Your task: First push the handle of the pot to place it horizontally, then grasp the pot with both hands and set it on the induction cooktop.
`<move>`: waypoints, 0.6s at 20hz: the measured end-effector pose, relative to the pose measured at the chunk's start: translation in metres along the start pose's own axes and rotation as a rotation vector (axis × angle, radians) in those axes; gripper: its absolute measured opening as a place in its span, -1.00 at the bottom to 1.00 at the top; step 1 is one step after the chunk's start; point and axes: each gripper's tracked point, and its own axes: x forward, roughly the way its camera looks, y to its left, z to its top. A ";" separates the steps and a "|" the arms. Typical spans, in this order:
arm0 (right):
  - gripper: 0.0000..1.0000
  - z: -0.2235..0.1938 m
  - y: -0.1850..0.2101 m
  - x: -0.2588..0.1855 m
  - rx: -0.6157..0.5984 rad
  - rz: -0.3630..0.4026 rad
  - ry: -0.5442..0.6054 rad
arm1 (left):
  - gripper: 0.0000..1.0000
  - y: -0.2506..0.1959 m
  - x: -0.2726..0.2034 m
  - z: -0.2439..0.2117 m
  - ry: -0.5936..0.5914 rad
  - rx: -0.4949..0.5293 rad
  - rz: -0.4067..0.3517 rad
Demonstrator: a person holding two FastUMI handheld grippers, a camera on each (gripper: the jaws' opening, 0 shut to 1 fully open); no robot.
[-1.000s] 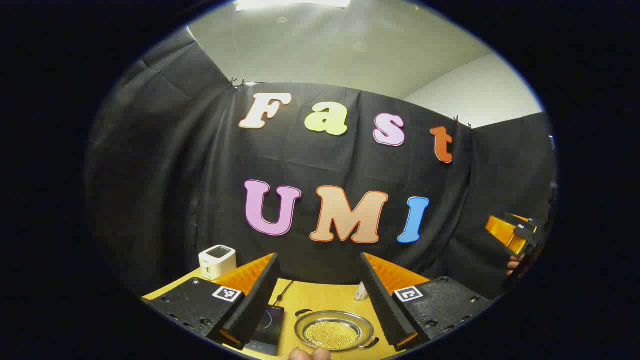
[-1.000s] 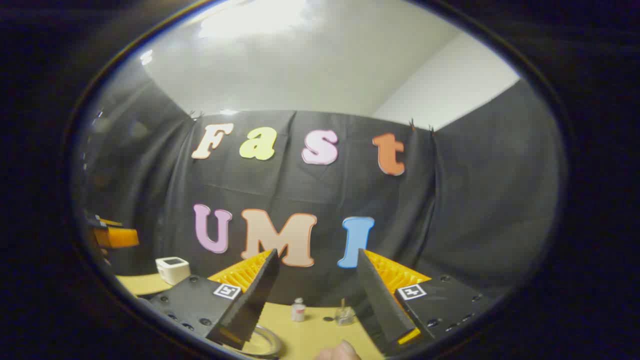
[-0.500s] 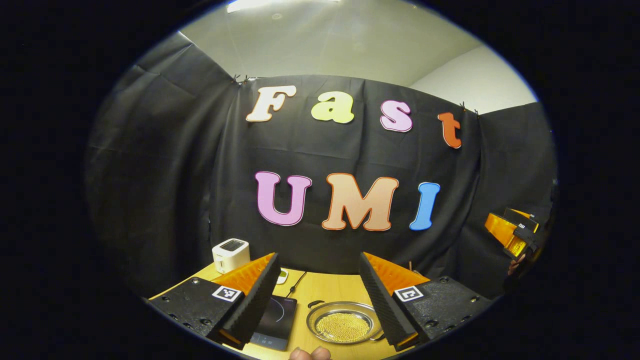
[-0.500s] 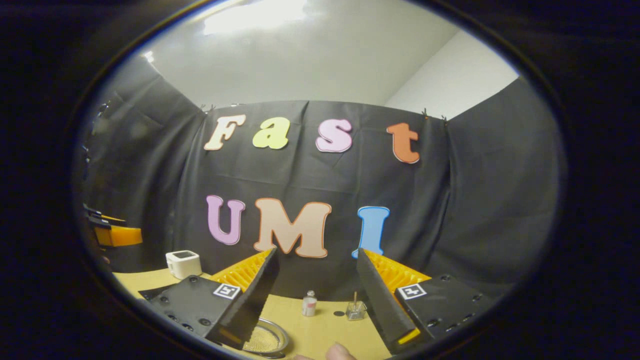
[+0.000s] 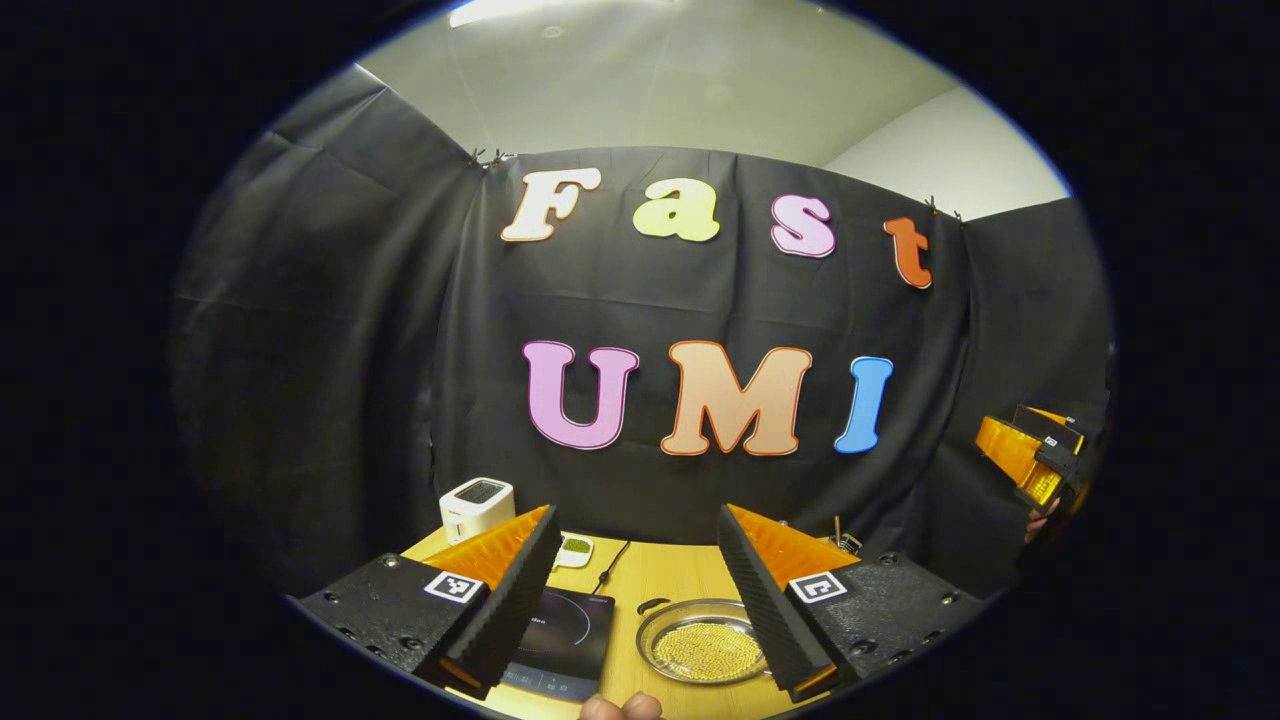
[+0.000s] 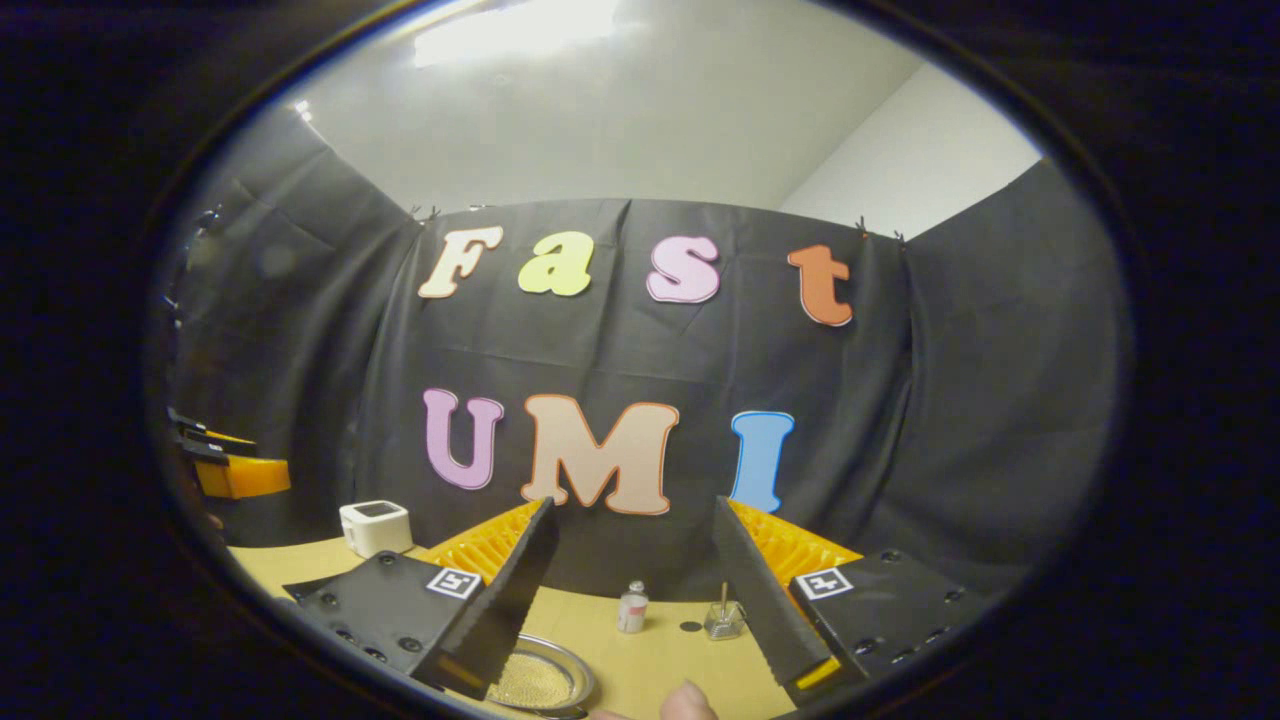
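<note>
The pot (image 5: pixel 708 650) lies low ahead between the spread fingers of the left gripper (image 5: pixel 640 600); the right gripper (image 6: pixel 630 600), fingers apart too, has it at lower left.

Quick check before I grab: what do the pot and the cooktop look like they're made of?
The pot looks like thin polished metal, probably steel: its rim gleams, and yellowish grains fill the bottom. The induction cooktop looks like smooth dark glass, judging by its glossy black top with faint printed rings. The table appears to be light wood or laminate.

Bare table (image 6: pixel 650 655) apparently separates pot (image 5: pixel 703 652) from small bottle (image 6: pixel 632 607)
</note>
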 end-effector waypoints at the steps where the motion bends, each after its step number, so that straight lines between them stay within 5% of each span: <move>1: 0.97 -0.003 0.004 -0.002 0.003 0.007 0.011 | 0.84 0.001 0.001 0.001 -0.004 0.006 -0.006; 4: 0.97 -0.010 0.023 0.000 0.033 0.049 0.050 | 0.91 0.005 0.001 0.005 -0.019 0.024 -0.021; 6: 0.80 -0.022 0.037 0.001 0.069 0.074 0.098 | 0.84 0.009 0.002 0.005 -0.022 0.026 -0.030; 8: 0.31 -0.029 0.041 0.009 0.103 0.066 0.122 | 0.90 0.015 0.001 0.003 -0.022 0.025 -0.042; 9: 0.24 -0.027 0.040 0.008 0.109 0.045 0.114 | 0.91 0.018 0.002 0.004 -0.023 0.024 -0.048; 12: -0.70 -0.041 0.030 0.007 0.071 -0.043 0.149 | 0.83 0.025 0.000 0.003 -0.028 0.015 -0.072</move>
